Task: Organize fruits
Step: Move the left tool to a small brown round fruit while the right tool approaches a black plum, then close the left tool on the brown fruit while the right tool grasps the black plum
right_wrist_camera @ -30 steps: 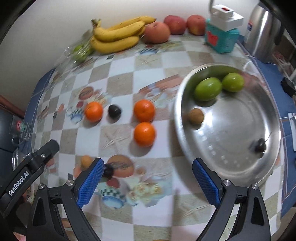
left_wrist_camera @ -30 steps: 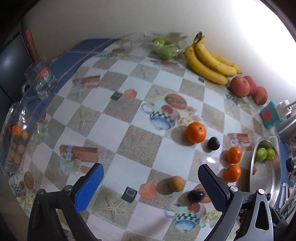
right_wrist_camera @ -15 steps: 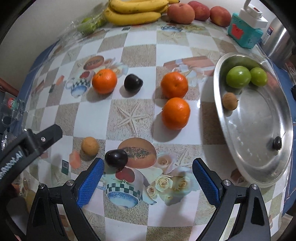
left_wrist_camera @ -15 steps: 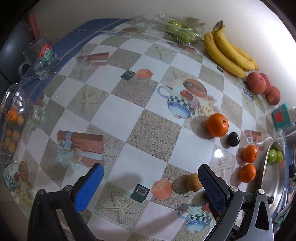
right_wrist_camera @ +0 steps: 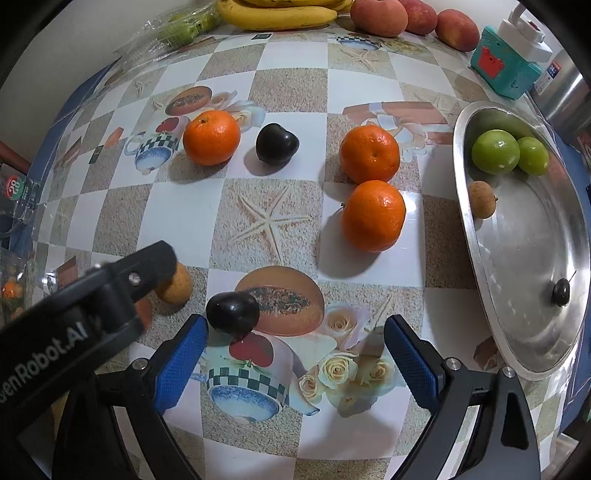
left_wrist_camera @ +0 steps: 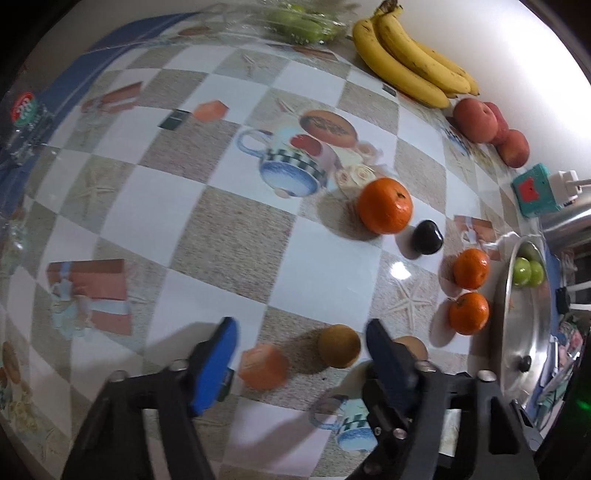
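Observation:
My left gripper (left_wrist_camera: 301, 338) is open and low over the table, with a small tan fruit (left_wrist_camera: 339, 345) between its fingers, close to the right one. It shows in the right wrist view (right_wrist_camera: 176, 284) behind the left gripper's body (right_wrist_camera: 92, 295). My right gripper (right_wrist_camera: 295, 343) is open and empty; a dark plum (right_wrist_camera: 232, 314) lies just ahead of its left finger. Three oranges (right_wrist_camera: 211, 137) (right_wrist_camera: 369, 153) (right_wrist_camera: 373, 216) and a second dark plum (right_wrist_camera: 277, 143) lie on the patterned tablecloth. The steel tray (right_wrist_camera: 480, 236) at right holds two green fruits (right_wrist_camera: 495, 151), a tan fruit (right_wrist_camera: 481, 199) and a small dark fruit (right_wrist_camera: 560, 291).
Bananas (left_wrist_camera: 406, 62), peaches (left_wrist_camera: 476, 120) and a bag of green fruit (left_wrist_camera: 299, 26) lie along the far wall. A teal box (right_wrist_camera: 506, 64) and a steel kettle (right_wrist_camera: 565, 92) stand at far right. A glass mug (left_wrist_camera: 26, 125) stands at the left edge.
Both grippers have moved forward and down toward the table. The left gripper now straddles the small tan fruit and its jaws have narrowed. The right gripper has come close to the near plum.

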### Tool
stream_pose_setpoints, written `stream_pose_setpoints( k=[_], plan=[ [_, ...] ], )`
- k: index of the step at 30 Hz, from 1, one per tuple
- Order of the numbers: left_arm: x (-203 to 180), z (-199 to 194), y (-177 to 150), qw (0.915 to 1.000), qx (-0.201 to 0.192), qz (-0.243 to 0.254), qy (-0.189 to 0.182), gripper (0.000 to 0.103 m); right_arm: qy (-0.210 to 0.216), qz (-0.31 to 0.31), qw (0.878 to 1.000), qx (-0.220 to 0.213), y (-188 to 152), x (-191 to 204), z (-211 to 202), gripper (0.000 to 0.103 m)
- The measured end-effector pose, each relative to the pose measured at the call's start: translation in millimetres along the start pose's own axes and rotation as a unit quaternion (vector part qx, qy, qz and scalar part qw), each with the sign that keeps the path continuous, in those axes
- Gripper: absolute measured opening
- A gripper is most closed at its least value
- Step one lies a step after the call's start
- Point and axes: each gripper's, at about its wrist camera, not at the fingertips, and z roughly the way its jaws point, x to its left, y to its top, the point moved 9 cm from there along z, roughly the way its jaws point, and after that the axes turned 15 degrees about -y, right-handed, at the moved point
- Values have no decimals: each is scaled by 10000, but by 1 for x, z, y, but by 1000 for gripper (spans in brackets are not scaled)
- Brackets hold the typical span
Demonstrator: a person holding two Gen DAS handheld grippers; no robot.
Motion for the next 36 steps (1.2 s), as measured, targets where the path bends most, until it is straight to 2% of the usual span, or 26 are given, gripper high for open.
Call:
stream_pose_setpoints(
  k=[4,9,11,16,24,31,34,36],
  plan=[
    [-9,4,-1,9997,66,45,-221,49,-7,-25,10000,6,0,1,2,96],
    [-18,15,0,9991,184,110,-363,37,6,-27,10000,-5,-1,0,2,96],
    [-22,19,1,9989,209,103,-410,27,14,-24,10000,-2,-1,-1,2,96],
    [-22,21,4,9990,167,75,-417,27,16,-22,10000,5,1,-2,1,96],
    [-2,-6,10,9994,-206,-124,-268,26,-59,-176,9998,-45,4,8,3,96],
    [9,-6,10,9991,-182,-292,-253,26,-249,-205,9994,-123,6,14,7,96],
    [10,-8,10,9991,-205,-284,-226,26,-302,-165,9994,-97,6,16,10,103],
    [10,-8,10,9990,-215,-301,-239,26,-331,-127,9993,-86,6,16,12,103]
  ],
)
